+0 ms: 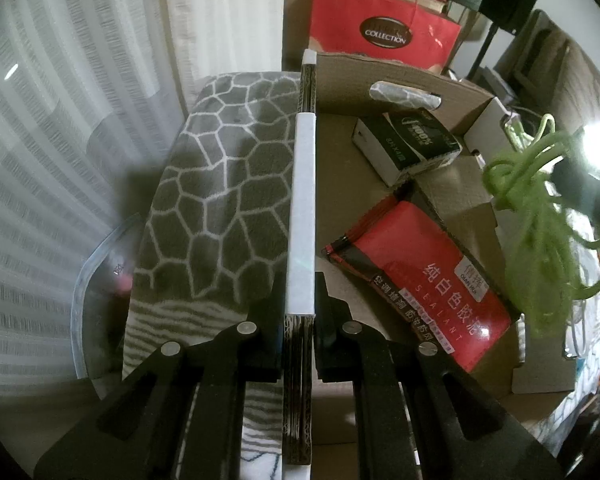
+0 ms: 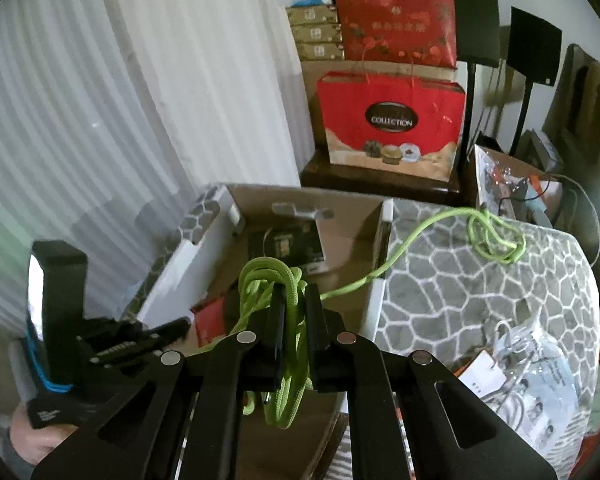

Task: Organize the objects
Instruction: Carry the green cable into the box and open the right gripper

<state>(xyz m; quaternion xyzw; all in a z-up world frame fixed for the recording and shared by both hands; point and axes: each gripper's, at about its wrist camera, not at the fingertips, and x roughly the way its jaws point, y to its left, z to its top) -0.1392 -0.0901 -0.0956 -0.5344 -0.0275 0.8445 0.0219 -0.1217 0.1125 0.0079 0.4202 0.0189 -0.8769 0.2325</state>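
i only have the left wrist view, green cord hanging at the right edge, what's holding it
Observer: The right gripper is shut on the green cord, over the cardboard box.
Operator: is all of the cord off the surface
Observer: No. One strand runs right to a knotted end lying on the grey patterned cloth.
Operator: anything beyond that cloth on the right
Observer: Clear plastic packets with white tags lie at its lower right.
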